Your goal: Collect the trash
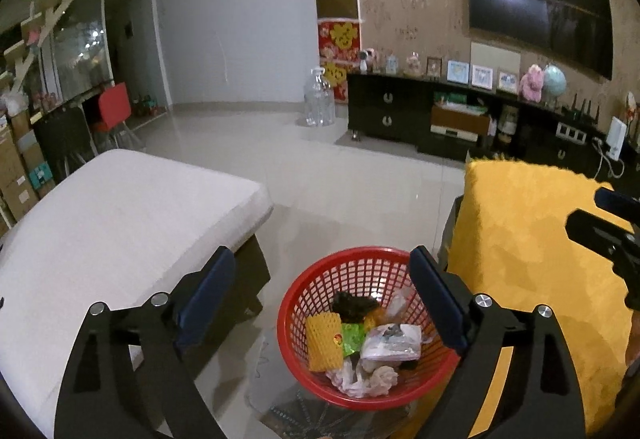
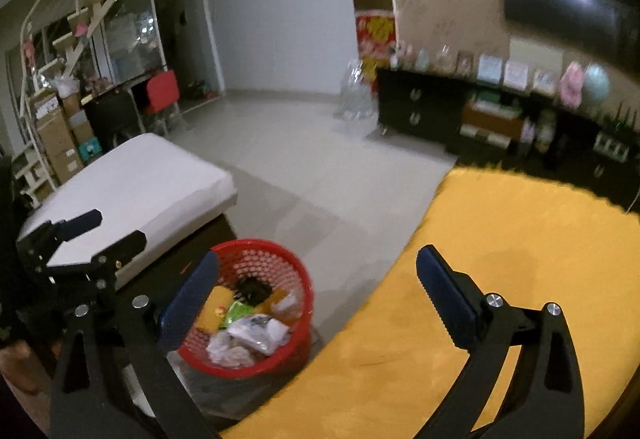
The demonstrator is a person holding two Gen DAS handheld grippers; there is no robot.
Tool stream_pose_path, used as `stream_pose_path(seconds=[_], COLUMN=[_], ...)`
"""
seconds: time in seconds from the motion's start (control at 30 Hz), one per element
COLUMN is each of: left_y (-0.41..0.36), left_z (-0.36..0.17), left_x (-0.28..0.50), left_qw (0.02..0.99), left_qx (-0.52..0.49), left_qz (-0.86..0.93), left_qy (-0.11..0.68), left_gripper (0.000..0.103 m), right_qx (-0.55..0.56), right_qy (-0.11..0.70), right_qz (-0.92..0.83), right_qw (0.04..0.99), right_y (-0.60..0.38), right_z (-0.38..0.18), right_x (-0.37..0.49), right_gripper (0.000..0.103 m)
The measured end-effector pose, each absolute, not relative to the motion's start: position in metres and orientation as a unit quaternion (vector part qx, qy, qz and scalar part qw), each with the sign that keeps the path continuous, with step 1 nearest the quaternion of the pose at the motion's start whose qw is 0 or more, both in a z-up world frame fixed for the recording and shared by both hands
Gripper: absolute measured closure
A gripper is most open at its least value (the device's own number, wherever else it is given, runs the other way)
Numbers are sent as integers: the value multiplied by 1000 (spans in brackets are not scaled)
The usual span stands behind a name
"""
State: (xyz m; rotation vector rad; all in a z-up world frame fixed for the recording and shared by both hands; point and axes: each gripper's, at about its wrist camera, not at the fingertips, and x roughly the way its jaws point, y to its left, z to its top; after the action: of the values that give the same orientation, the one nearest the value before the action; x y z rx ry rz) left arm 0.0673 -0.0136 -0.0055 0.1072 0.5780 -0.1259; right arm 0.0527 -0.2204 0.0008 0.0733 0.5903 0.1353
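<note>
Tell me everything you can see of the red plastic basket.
The red plastic basket is round, with lattice walls and a solid rim. It stands upright on a glass surface between the white cushioned seat and the yellow fuzzy cover. Trash fills it: yellow foam netting, a green wrapper, crumpled clear bags, something black. Neither gripper touches it.

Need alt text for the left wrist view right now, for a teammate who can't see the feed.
The left hand-held gripper hangs open and empty over a red basket filled with wrappers, crumpled tissue and a yellow foam net. A white cushioned bench lies to the left, a yellow fuzzy cover to the right, with a TV cabinet behind.
</note>
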Motion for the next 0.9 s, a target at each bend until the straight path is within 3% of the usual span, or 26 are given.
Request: stream_pose_path(seconds=[0.37, 0.9], left_y=[-15, -5], left_z=[9, 1], left_x=[19, 1], left_qw=[967, 962], left_qx=[51, 28], left_qz=[-62, -89], left_qy=[240, 258], left_gripper=[11, 8], right_qx=[57, 53], right_qy=[287, 282], right_qz=[64, 48], right_qw=[954, 957], right_y=[-214, -218], right_z=[-1, -6], right_x=[9, -17], right_gripper=[7, 7])
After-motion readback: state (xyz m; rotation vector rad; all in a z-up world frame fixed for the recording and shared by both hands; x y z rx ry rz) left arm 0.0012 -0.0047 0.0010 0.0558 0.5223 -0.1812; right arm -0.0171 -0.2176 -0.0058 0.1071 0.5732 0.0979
